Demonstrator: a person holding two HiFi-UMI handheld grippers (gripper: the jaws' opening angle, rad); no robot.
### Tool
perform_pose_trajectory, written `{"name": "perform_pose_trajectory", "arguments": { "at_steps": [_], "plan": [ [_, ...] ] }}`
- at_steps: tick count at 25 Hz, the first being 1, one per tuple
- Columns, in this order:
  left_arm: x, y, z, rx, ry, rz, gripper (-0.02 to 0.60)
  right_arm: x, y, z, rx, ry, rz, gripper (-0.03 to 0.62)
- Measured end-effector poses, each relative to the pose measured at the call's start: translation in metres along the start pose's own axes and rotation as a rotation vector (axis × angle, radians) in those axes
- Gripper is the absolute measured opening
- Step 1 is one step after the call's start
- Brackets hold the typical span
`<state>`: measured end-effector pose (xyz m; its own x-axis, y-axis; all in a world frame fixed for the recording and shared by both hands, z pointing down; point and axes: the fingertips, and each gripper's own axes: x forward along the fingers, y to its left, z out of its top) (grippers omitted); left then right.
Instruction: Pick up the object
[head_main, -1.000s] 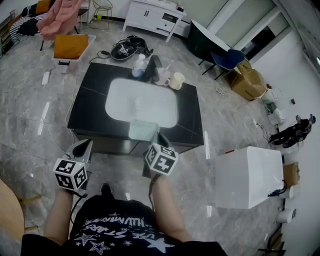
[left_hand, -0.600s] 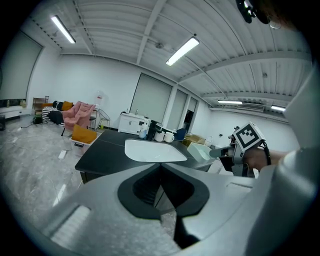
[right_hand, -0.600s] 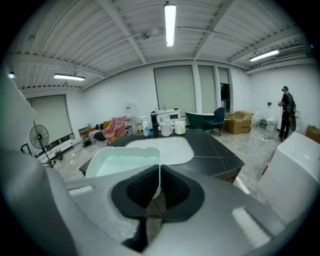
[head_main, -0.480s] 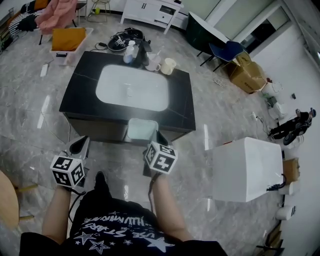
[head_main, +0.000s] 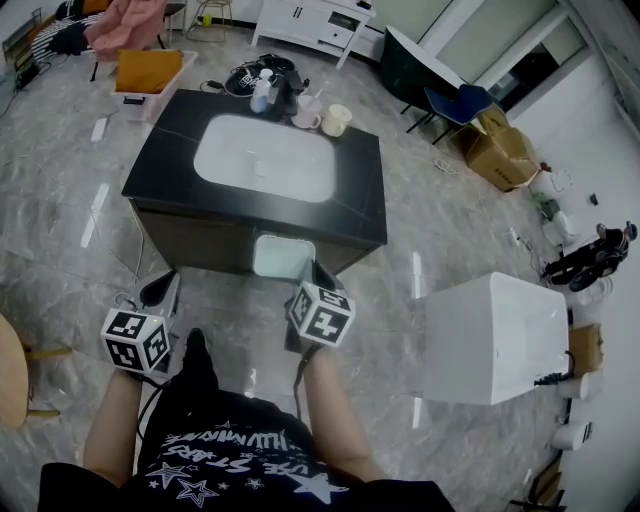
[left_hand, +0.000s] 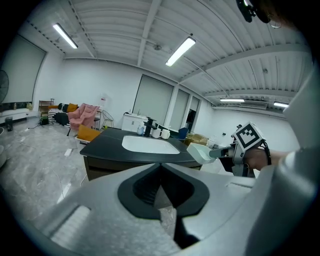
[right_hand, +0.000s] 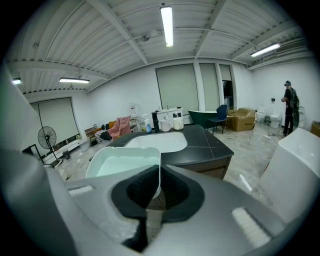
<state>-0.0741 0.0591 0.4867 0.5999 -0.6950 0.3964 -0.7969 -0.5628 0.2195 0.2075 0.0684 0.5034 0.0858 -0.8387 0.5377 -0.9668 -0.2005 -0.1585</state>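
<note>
A pale green rectangular tub (head_main: 284, 256) hangs in front of the black table (head_main: 365, 205). My right gripper (head_main: 311, 272) is shut on the tub's near rim. In the right gripper view the tub's thin wall (right_hand: 158, 170) is pinched between the dark pads, and the right gripper (right_hand: 159, 189) points at the table. My left gripper (head_main: 166, 287) stays low on the left, shut, with nothing in it. In the left gripper view its pads (left_hand: 145, 187) meet at the tips, and the tub (left_hand: 200, 152) shows off to the right.
A white oval basin (head_main: 265, 158) is set into the table top. Mugs (head_main: 336, 119) and bottles stand at its far edge. A white cabinet (head_main: 495, 335) stands on the floor at right. Cables, a cardboard box (head_main: 500, 152) and chairs lie beyond. A person (right_hand: 290, 107) stands far right.
The table has slid away toward the top of the head view, as if the person stepped back. The tub stays in the right gripper; both grippers hold their places.
</note>
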Motion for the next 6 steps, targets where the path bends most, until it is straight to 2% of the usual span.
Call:
{"name": "perform_pose_trajectory", "arguments": {
  "at_steps": [6],
  "plan": [
    [-0.027,-0.016,-0.017,-0.011,-0.009,0.018,0.009,-0.029,-0.003,-0.019,-0.005,-0.005,0.01,0.011]
  ]
}}
